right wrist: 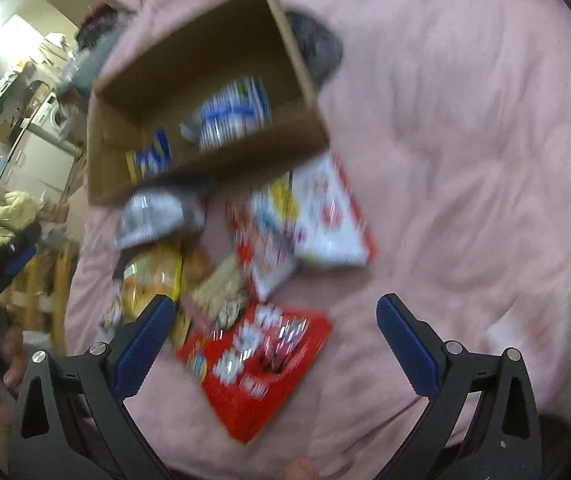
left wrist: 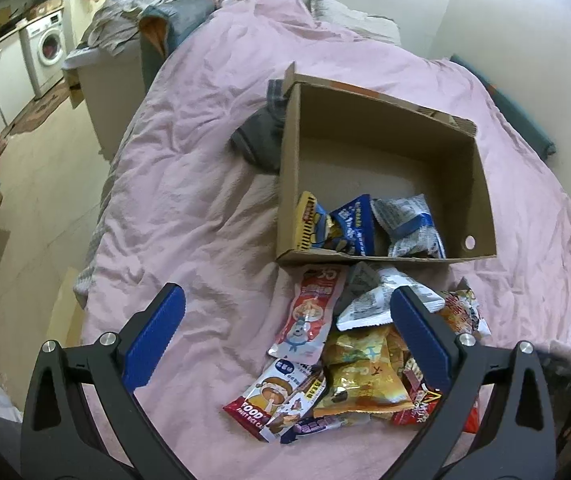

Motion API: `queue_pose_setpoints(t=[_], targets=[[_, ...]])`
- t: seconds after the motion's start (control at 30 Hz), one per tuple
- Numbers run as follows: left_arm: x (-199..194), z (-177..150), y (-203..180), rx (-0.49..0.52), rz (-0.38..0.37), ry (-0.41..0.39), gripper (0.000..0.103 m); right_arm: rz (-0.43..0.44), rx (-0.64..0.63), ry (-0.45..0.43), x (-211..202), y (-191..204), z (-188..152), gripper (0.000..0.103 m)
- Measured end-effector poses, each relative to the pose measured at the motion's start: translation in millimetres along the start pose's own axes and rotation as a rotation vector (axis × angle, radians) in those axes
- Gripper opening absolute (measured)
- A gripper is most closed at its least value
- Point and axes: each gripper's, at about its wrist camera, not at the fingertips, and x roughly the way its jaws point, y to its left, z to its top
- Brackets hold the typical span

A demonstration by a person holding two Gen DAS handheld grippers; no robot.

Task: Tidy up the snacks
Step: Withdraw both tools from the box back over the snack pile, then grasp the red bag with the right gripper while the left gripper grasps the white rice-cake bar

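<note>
At the far left of the left wrist view, a washing machine (left wrist: 48, 46) stands against the kitchen wall, beyond the edge of a bed covered by a wrinkled pink duvet (left wrist: 205, 160). The left gripper (left wrist: 287, 320) hangs above the duvet with its blue-padded jaws spread wide and nothing between them. Just ahead of it lies a loose pile of snack packets (left wrist: 349, 368), among them a red and white pouch (left wrist: 311, 312), a yellow bag (left wrist: 359, 376) and a white crinkled wrapper (left wrist: 377, 304) at the pile's far end. Directly beyond the pile, touching its far edge, sits an open cardboard box (left wrist: 481, 184), with a dark garment (left wrist: 261, 140) tucked against its left wall. Inside the box, along the near wall, stand a yellow and blue packet (left wrist: 311, 220), a dark blue packet (left wrist: 353, 224) and a white and blue packet (left wrist: 409, 224). The right wrist view is blurred; there the right gripper (right wrist: 275, 312) is also wide apart and empty, poised over a large red packet (right wrist: 257, 360) at the near side of the same pile, with a white and red bag (right wrist: 329, 216) lying to the right of the box.
</note>
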Motion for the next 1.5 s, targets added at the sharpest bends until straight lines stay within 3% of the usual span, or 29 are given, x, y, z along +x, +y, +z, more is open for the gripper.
queue_pose_setpoints(t=[0.1,0.23,0.4,0.47,0.53,0.73,0.87,0.97,1.1,1.13,1.23,1.4,1.5], targets=[[3.3,0.4,5.5,-0.025,0.012,0.014,0.101,0.016,0.039,0.100,26.2,1.0,-6.8,0.103],[5.1,0.5,10.2,-0.051,0.004,0.025,0.101,0.021,0.015,0.163,50.1,13.9,-10.5,0.102],[6.5,0.4,13.1,-0.057,0.014,0.028,0.101,-0.105,-0.067,0.211,75.4,25.5,-18.5,0.088],[7.7,1.0,14.3,-0.062,0.014,0.034,0.101,-0.109,-0.083,0.202,72.7,28.1,-21.0,0.081],[8.6,1.1,14.4,-0.064,0.013,0.039,0.101,-0.109,-0.098,0.190,67.6,29.0,-23.7,0.065],[11.1,3.2,20.2,-0.070,0.038,0.053,0.101,-0.018,-0.086,0.166,31.7,18.5,-36.1,0.045],[14.0,4.6,28.7,-0.112,0.035,0.079,0.101,0.028,-0.093,0.133,4.9,18.8,-31.8,0.039],[15.3,2.9,28.9,-0.089,0.058,0.093,0.101,0.055,-0.102,0.077,-14.0,24.1,-22.1,0.036],[18.9,-2.4,34.3,-0.073,0.074,0.129,0.100,0.131,-0.090,-0.071,-43.3,26.3,0.0,0.032],[20.6,-5.0,36.8,-0.074,0.078,0.141,0.095,0.140,-0.089,-0.100,-47.5,25.9,5.0,0.032],[31.0,-14.5,40.7,-0.061,0.070,0.212,0.084,0.165,-0.084,-0.155,-51.7,28.5,17.8,0.030],[55.8,-37.6,31.9,0.021,0.050,0.354,0.080,0.192,-0.062,-0.183,-42.5,25.4,26.2,0.028],[69.2,-50.7,24.0,0.084,0.084,0.406,0.076,0.202,-0.040,-0.180,-33.8,28.3,27.5,0.026]])
